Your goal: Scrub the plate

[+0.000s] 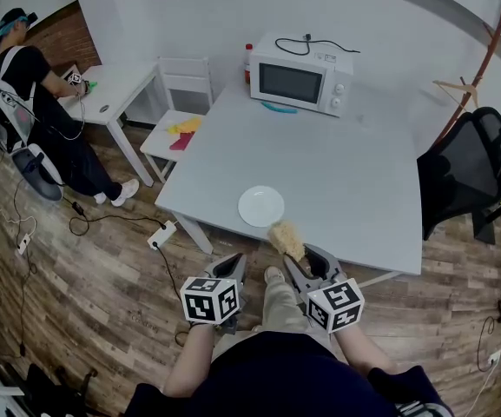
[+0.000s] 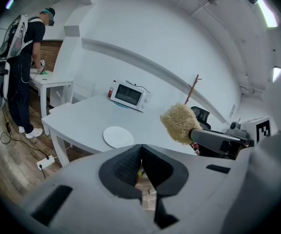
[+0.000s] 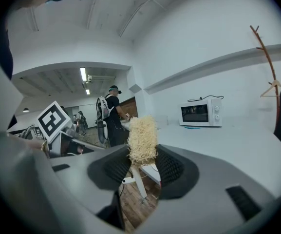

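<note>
Straw-coloured fibres of a scrubber [image 3: 142, 133] stood up between the jaws of the right gripper [image 3: 143, 156], which were clamped on its lower end. Beside it, the left gripper [image 2: 140, 151] had its jaws pressed together with nothing in them. A white plate [image 1: 260, 206] lay flat on the grey table [image 1: 346, 172] near the front edge, at about eleven o'clock from the scrubber and apart from it. A microwave [image 1: 300, 75] sat at the table's far end, twelve o'clock from the plate. A black chair [image 1: 467, 172] stood at three o'clock, and a person [image 1: 33, 94] at ten.
</note>
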The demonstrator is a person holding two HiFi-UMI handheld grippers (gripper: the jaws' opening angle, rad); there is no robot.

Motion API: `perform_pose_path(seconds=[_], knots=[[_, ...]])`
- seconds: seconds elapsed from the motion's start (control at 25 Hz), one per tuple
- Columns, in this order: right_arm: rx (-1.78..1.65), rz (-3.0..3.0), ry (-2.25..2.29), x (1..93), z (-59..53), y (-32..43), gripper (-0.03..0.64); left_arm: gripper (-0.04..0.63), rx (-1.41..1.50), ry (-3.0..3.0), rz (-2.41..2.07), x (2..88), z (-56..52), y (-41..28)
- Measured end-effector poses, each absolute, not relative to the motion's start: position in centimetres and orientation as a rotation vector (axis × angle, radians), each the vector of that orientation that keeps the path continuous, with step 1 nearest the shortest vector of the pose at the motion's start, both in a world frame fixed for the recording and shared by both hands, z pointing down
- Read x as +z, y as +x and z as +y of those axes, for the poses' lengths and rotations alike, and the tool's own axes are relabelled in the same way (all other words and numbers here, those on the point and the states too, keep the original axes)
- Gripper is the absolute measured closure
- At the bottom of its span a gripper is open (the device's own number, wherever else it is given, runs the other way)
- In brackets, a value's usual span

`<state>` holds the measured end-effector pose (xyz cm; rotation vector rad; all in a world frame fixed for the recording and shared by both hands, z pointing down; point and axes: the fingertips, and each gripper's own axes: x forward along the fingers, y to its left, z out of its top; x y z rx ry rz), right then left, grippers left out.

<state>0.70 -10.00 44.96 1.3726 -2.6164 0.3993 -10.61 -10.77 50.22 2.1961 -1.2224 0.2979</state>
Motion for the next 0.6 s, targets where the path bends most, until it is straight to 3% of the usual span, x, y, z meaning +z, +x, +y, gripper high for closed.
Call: perform_pose_path(seconds=[0.6], knots=[[0.401, -2.645, 1.36, 44.23, -10.57, 0.53, 0.454, 0.577, 0.294, 2.204, -1.223, 49.81, -11.28, -10.19]])
